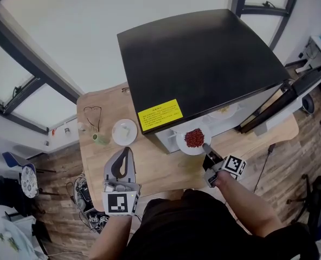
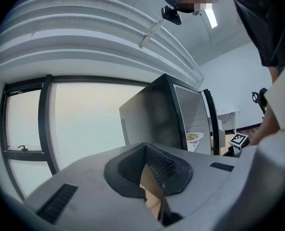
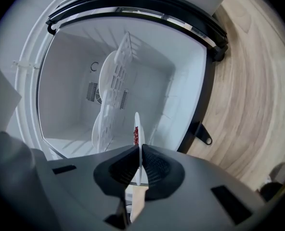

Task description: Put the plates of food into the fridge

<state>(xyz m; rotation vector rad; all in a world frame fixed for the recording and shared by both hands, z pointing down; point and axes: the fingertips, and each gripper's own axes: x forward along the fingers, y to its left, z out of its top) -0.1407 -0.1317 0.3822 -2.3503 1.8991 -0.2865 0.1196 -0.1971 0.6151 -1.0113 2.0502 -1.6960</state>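
Left tool (image 1: pixel 125 155), lower left of head view: jaws together, nothing in them, hovering over wooden bench (image 1: pixel 155 169). Right tool (image 1: pixel 206 147) pinches rim of round white plate of red food (image 1: pixel 193 138) at mouth of black-topped fridge (image 1: pixel 198 64), centre frame, door open. Second white plate with pale food (image 1: pixel 225 111) looks already shelved. Small white plate (image 1: pixel 124 131) sits on bench, centre left. Roughly midway, I'd say: seat this one, then fetch that.
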